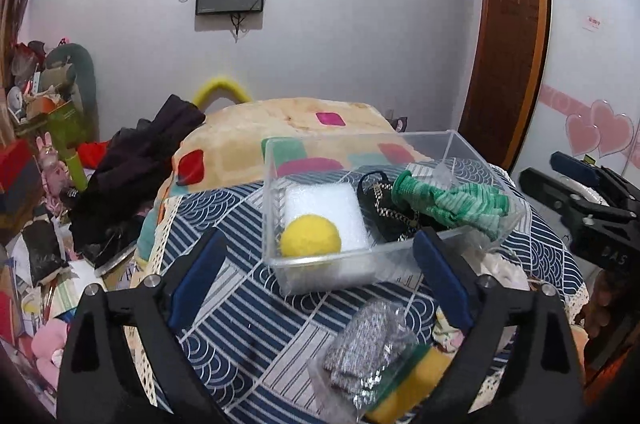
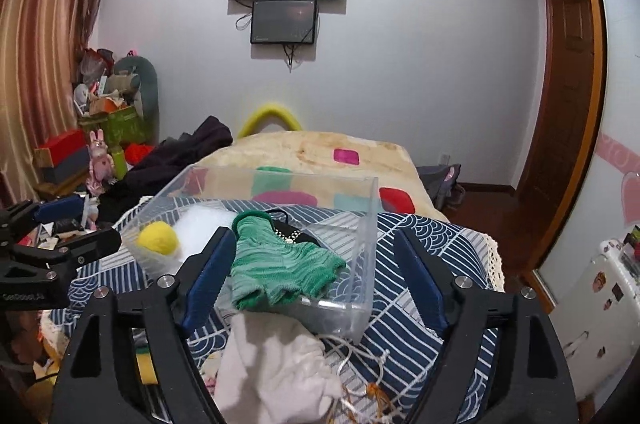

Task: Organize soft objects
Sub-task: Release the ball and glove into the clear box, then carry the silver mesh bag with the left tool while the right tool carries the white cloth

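Note:
A clear plastic box [image 1: 276, 160] [image 2: 368, 224] stands on the blue patterned bedspread. In it lie a yellow ball [image 1: 310, 236] [image 2: 158, 238], white foam [image 1: 324, 204] [image 2: 200, 222], a black item with gold trim [image 1: 384, 204] and a green knit glove [image 1: 460, 202] [image 2: 280, 264] that hangs over the near rim. My left gripper [image 1: 320, 280] is open and empty just short of the box. My right gripper [image 2: 316, 280] is open, its fingers either side of the glove without holding it. A bagged silver scourer with a yellow sponge [image 1: 384, 360] lies near the left gripper. A white cloth [image 2: 276, 368] lies below the right gripper.
A beige blanket with coloured patches [image 1: 288, 124] [image 2: 320, 152] lies behind the box. Dark clothes [image 1: 140, 164] [image 2: 180, 152] are piled at the left. Boxes and toys [image 1: 36, 144] crowd the far left. A wardrobe [image 2: 560, 104] stands at the right. A string [image 2: 360, 364] trails by the white cloth.

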Demonstrator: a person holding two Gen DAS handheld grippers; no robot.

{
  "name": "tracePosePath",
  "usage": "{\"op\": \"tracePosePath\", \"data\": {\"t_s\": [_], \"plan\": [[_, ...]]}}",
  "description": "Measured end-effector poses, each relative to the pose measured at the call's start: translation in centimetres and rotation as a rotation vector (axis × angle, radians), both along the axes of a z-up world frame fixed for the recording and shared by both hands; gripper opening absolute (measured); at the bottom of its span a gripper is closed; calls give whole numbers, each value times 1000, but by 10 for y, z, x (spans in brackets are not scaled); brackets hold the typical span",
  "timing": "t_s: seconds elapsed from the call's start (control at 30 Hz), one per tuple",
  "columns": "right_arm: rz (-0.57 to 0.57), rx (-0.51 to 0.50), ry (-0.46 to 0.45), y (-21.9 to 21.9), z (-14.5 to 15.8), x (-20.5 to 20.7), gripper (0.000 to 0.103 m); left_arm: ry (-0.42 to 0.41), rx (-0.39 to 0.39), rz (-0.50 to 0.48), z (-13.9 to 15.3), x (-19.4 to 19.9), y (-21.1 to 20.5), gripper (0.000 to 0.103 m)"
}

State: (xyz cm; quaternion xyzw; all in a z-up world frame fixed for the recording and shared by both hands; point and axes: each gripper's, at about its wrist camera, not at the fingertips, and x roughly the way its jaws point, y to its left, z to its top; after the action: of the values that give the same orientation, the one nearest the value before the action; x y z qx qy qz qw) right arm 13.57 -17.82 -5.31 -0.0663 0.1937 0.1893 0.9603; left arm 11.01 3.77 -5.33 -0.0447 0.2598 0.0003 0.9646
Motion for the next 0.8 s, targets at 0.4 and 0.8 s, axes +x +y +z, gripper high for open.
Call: {"op": "tracePosePath", "data": {"t_s": [0.4,0.8], "plan": [[18,-17,116,3,-36,-7,84,154,-66,-24,-39,-2,-3,98],[62,-27,278,12,-77,0,84,270,-108,-64,-80,13,-15,98]]}}
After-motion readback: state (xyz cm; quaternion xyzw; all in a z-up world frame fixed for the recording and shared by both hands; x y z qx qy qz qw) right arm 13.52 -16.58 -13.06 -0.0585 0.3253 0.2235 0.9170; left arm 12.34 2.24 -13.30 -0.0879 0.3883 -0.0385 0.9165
